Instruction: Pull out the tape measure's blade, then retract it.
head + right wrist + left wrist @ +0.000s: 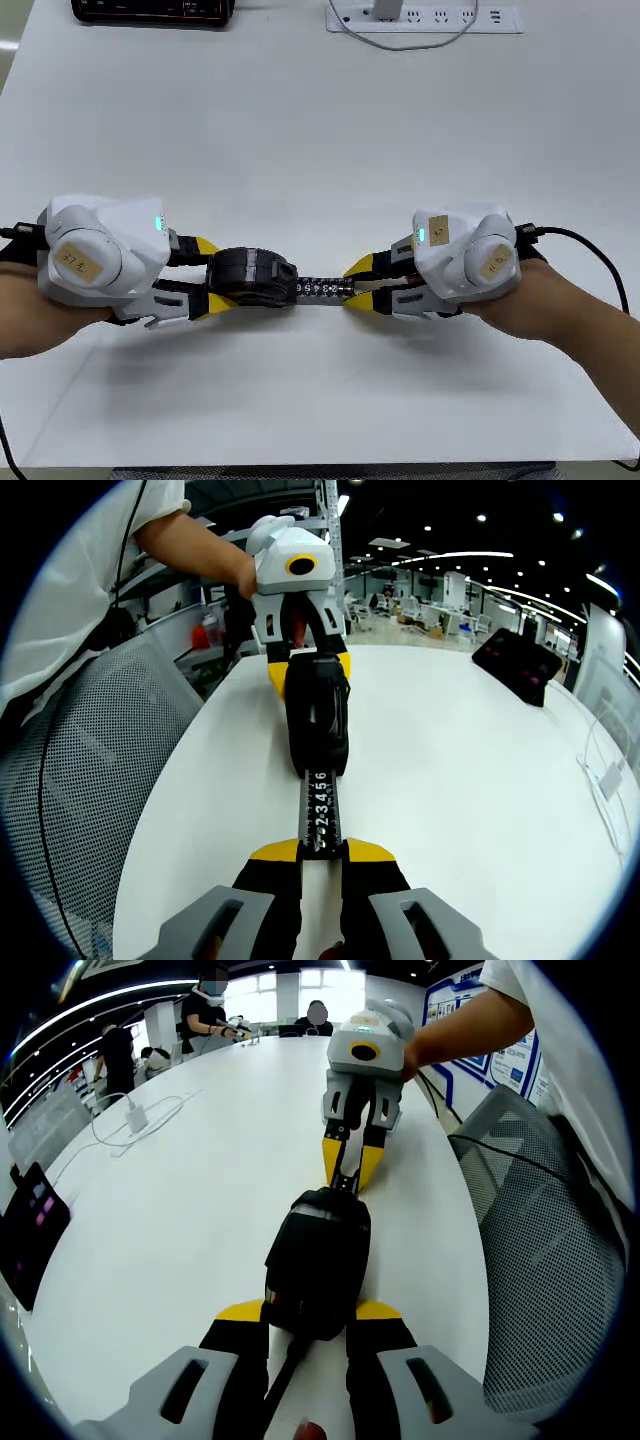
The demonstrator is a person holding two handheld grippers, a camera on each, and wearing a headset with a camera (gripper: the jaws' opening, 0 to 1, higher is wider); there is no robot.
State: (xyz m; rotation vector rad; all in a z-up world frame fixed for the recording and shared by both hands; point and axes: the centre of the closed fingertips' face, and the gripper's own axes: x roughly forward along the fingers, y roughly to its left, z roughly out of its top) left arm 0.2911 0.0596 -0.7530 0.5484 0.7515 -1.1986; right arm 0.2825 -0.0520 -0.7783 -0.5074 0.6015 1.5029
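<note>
A black tape measure case (251, 277) is held just above the white table, with my left gripper (213, 274) shut on it from the left. In the left gripper view the case (318, 1263) sits between the yellow-tipped fingers (240, 1312). A short length of black blade (324, 288) with white numbers runs right from the case. My right gripper (359, 284) is shut on the blade's end. The right gripper view shows the blade (321, 812) leading to the case (317, 715), with my left gripper (308, 670) behind it. My right gripper (350, 1163) faces the left gripper view.
A white power strip (425, 16) with a plugged-in cable lies at the table's far edge. A black device (152, 9) sits at the far left. A grey mesh chair (540, 1250) stands beside the table. People are at the far end of the room.
</note>
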